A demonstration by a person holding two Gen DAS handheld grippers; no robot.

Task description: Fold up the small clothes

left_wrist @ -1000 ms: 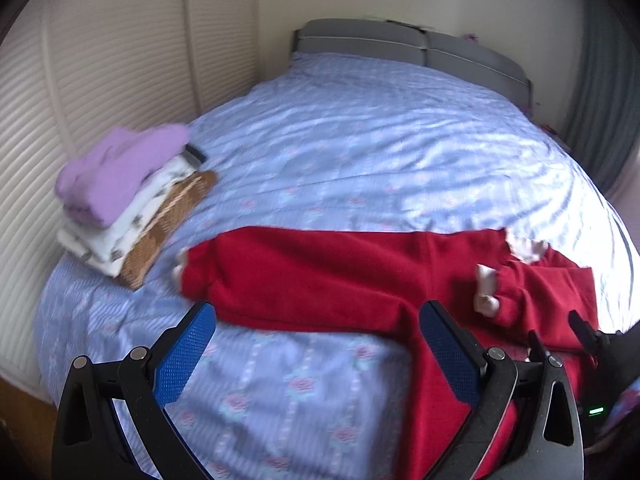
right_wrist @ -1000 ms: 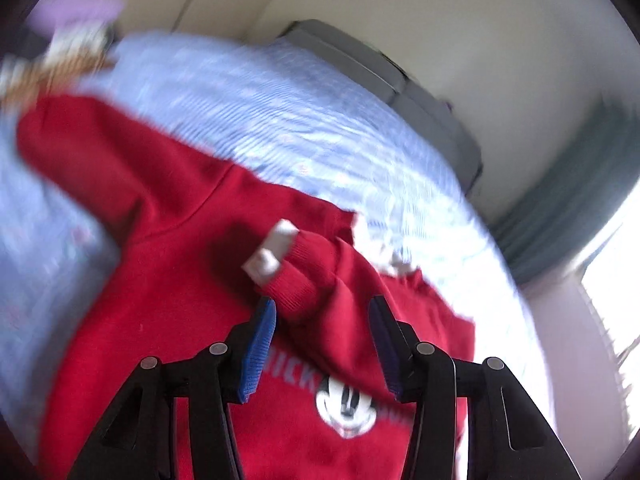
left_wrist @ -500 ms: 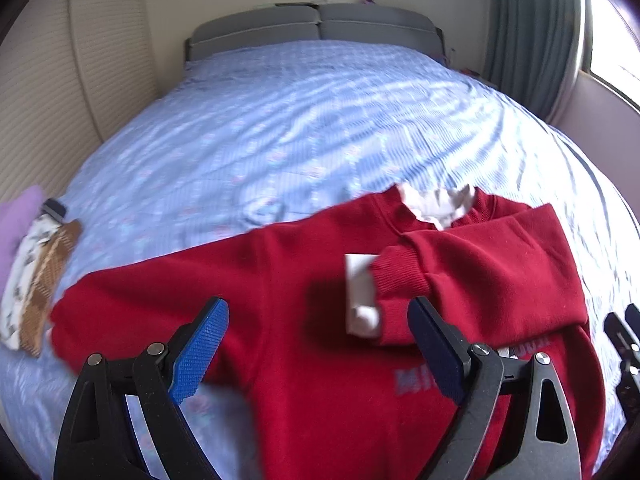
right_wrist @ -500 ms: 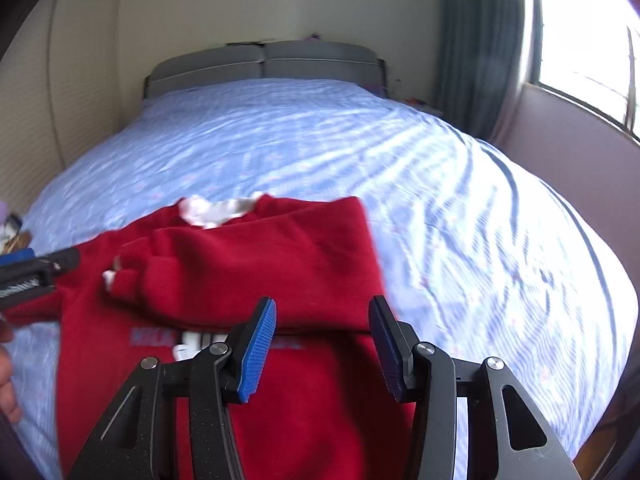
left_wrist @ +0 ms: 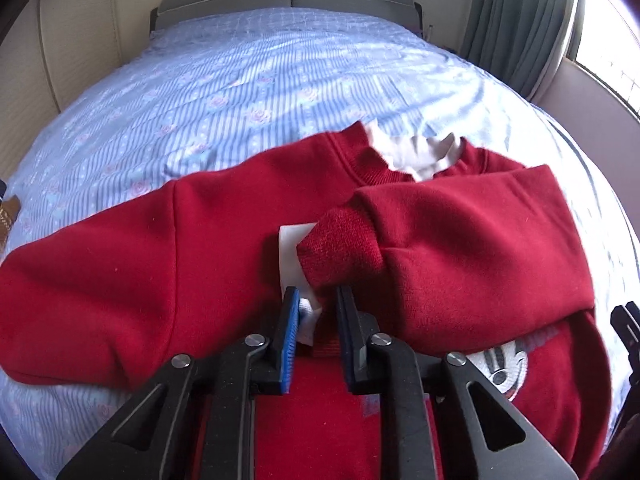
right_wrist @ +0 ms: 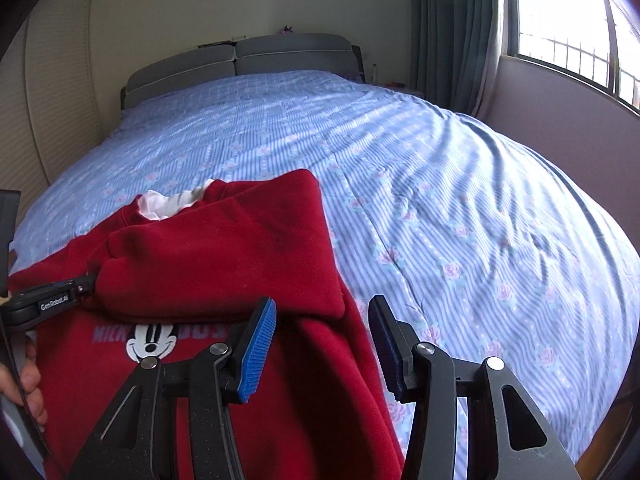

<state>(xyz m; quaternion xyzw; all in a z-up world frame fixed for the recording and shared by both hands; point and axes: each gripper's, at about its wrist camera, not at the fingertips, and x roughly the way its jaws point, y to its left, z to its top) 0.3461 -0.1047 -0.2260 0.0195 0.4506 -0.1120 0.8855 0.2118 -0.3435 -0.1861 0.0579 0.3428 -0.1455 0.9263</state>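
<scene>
A red Mickey Mouse sweatshirt (left_wrist: 192,256) lies front up on the blue floral bed, its white collar (left_wrist: 416,152) at the far side. Its right sleeve (left_wrist: 460,240) is folded across the chest; the other sleeve stretches out to the left. My left gripper (left_wrist: 318,312) is nearly shut on the folded sleeve's white inner cuff (left_wrist: 306,320). In the right wrist view the sweatshirt (right_wrist: 224,256) fills the lower left, and my left gripper (right_wrist: 86,286) meets the sleeve end. My right gripper (right_wrist: 322,330) is open, its jaws either side of the sweatshirt's right edge.
The bed sheet (right_wrist: 460,208) stretches far and right, with a grey headboard (right_wrist: 248,56) behind. A curtain (right_wrist: 452,28) and window stand to the right. A brown patterned item (left_wrist: 6,216) pokes in at the far left edge.
My left gripper has moved in and closed from wide open onto the white cuff of the folded sleeve. My right gripper stays open and has shifted right to the sweatshirt's edge.
</scene>
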